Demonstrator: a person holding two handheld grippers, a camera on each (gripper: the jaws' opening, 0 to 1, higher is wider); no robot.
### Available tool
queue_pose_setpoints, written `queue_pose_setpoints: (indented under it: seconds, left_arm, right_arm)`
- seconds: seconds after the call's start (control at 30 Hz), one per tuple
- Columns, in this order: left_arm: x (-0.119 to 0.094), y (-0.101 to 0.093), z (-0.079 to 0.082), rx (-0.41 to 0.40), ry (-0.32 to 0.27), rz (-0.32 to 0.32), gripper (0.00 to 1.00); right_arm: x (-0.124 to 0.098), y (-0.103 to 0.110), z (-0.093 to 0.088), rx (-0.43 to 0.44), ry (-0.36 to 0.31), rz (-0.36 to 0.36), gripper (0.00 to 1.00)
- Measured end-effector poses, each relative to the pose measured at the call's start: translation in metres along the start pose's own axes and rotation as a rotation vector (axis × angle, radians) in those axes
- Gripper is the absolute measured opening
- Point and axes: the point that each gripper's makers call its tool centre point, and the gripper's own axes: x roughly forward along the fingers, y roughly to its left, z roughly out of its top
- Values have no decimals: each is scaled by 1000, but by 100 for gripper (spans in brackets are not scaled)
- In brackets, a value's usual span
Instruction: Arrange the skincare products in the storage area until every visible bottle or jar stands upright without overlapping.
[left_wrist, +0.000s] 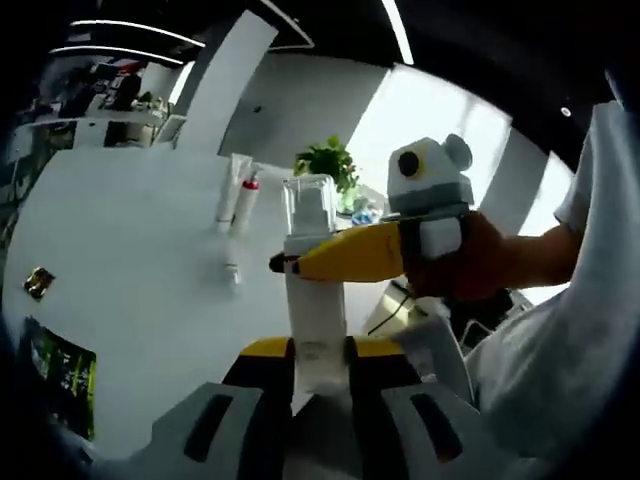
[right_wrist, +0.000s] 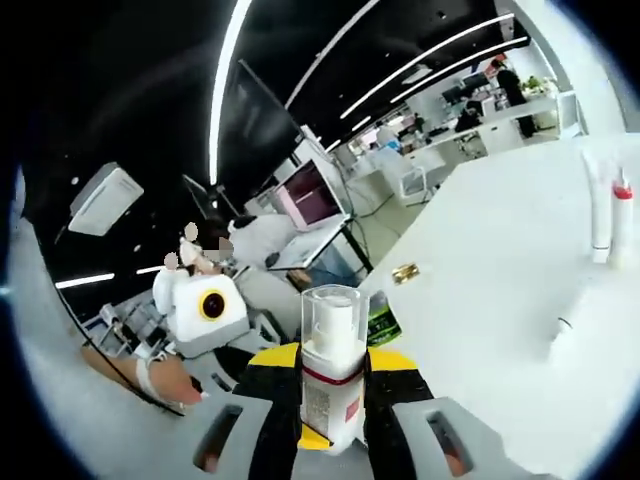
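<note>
The pump bottle (left_wrist: 313, 290) stands clamped between both tools — the left tool (left_wrist: 318, 352) grips its lower body, and the right tool (right_wrist: 333, 368) pinches it just under its clear cap. Beyond, on the white counter (left_wrist: 130, 250), two tubes (left_wrist: 238, 192) stand upright — a third lies flat nearby.

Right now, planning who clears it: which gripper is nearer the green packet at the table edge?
Left, probably. The green packet lies just beside the left gripper; the right gripper reaches in from the opposite side, both clamping the pump bottle.
</note>
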Motion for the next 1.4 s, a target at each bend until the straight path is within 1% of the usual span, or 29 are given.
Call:
queue_pose_setpoints:
  seconds: [0.07, 0.13, 0.17, 0.23, 0.37, 0.43, 0.53, 0.6, 0.67, 0.7, 0.77, 0.8, 0.83, 0.87, 0.9, 0.93, 1.0, 1.03, 1.07, 1.1, 1.13, 1.17, 1.2, 1.23, 1.27, 1.3, 1.33, 1.37, 1.4]
  left_arm:
    - [-1, 4, 1, 1, -10, 21, 17]
    - [-2, 4, 2, -2, -13, 26, 17]
    - [-2, 5, 2, 11, -19, 38, 17]
    - [-3, 5, 0, 14, -12, 39, 17]
    - [-8, 4, 1, -12, -34, 14, 16]
    - [-8, 4, 0, -17, -37, 8, 16]
    - [-9, 4, -8, -38, -33, -7, 15]
    - [-11, 0, -14, -57, -25, -19, 15]
    - [-14, -3, -17, -46, -18, -24, 15]
    - [-15, -4, -19, -47, -15, -29, 15]
    - [-18, -8, -19, -62, -30, -58, 15]
    - [-18, -12, -19, -83, -41, -88, 15]
    - [-20, -17, -18, -125, -57, -131, 15]
    - [-21, -21, -16, -138, -75, -162, 15]
    - [-23, -28, -15, -173, -88, -221, 15]
    - [-24, -31, -14, -189, -98, -248, 15]
    - [-26, -41, -13, -208, -106, -317, 15]
    - [-25, -42, -14, -197, -103, -322, 15]
    - [-25, -43, -14, -197, -102, -323, 15]
    - [-24, -44, -15, -209, -97, -337, 15]
    - [-23, -46, -15, -205, -95, -341, 15]
    - [-22, -45, -13, -201, -102, -330, 15]
    - [-20, -42, -12, -200, -111, -314, 16]
    - [-17, -40, -10, -214, -113, -303, 16]
    - [-15, -37, -10, -226, -112, -286, 17]
    - [-10, -28, -15, -204, -78, -219, 18]
    - [-6, -23, -19, -178, -41, -179, 19]
    - [-3, -19, -22, -157, -12, -144, 19]
    - [0, -11, -25, -106, 16, -79, 19]
  right_arm:
    - [0, -1, 2, 7, -17, -30, 16]
    - [1, 1, 2, 1, -22, -39, 16]
    - [1, 0, 2, -11, -26, -43, 16]
    - [3, 1, 1, -18, -13, -37, 16]
    - [2, 0, 2, 21, -14, 2, 17]
    - [2, 1, 1, 20, -3, 19, 17]
    - [4, 1, -8, 41, 37, 38, 18]
    - [3, 4, -14, 40, 56, 49, 18]
    - [2, 9, -20, 27, 66, 66, 18]
    - [-1, 13, -22, 2, 73, 92, 18]
    - [-3, 16, -23, -14, 68, 119, 18]
    - [-6, 20, -23, -18, 72, 155, 18]
    - [-7, 21, -24, -8, 79, 178, 18]
    - [-11, 23, -22, -1, 77, 207, 19]
    - [-13, 26, -21, 4, 75, 233, 19]
    - [-17, 33, -20, 20, 78, 282, 19]
    - [-22, 39, -21, 34, 88, 340, 18]
    - [-26, 43, -22, 55, 99, 379, 17]
    - [-27, 40, -21, 72, 99, 374, 16]
    - [-28, 38, -22, 82, 100, 368, 16]
    - [-30, 39, -23, 125, 111, 376, 16]
    - [-30, 31, -21, 78, 86, 330, 15]
    - [-29, 29, -19, 85, 67, 312, 15]
    - [-28, 26, -19, 99, 52, 279, 15]
    - [-25, 18, -20, 131, 49, 218, 14]
    - [-21, 13, -23, 154, 43, 162, 14]
    - [-19, 8, -25, 138, 34, 124, 14]
    - [-17, 0, -29, 113, 45, 59, 14]
    - [-16, -6, -30, 106, 46, 7, 14]
